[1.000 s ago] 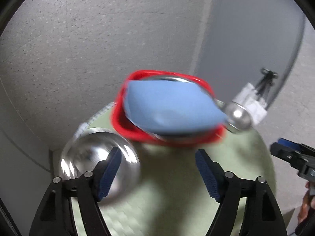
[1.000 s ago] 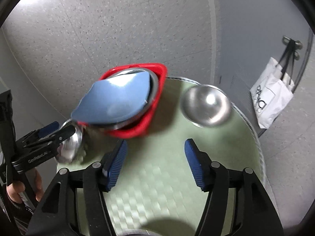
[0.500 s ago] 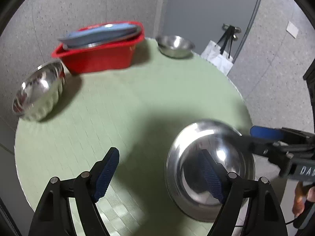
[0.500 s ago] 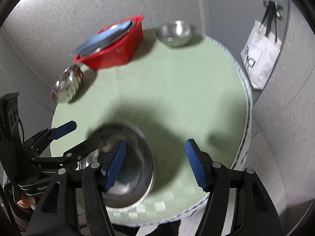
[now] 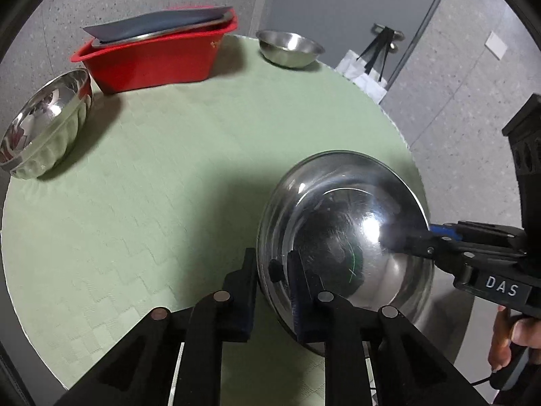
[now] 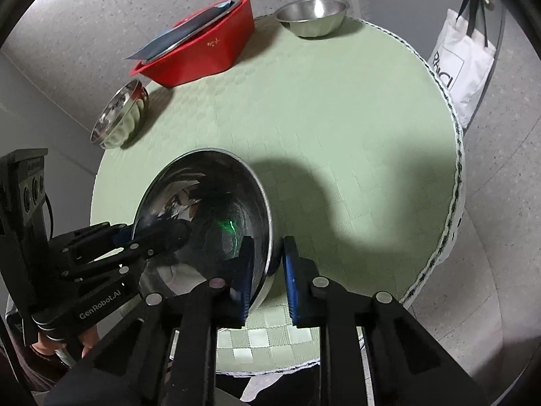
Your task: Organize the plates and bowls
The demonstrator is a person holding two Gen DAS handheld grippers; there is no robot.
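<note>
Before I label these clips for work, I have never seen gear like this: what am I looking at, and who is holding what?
No robot here: a person holds a black two-finger tool in each hand, each with a camera looking along its fingers. One picture is from the left tool, the other from the right tool.

Both are closed on opposite sides of the rim of one big steel bowl, near the front edge of a round green table.

Farther back stand a red tub with a metal plate and a dark blue sheet on top, a steel bowl on its left and another steel bowl on its right.
</note>
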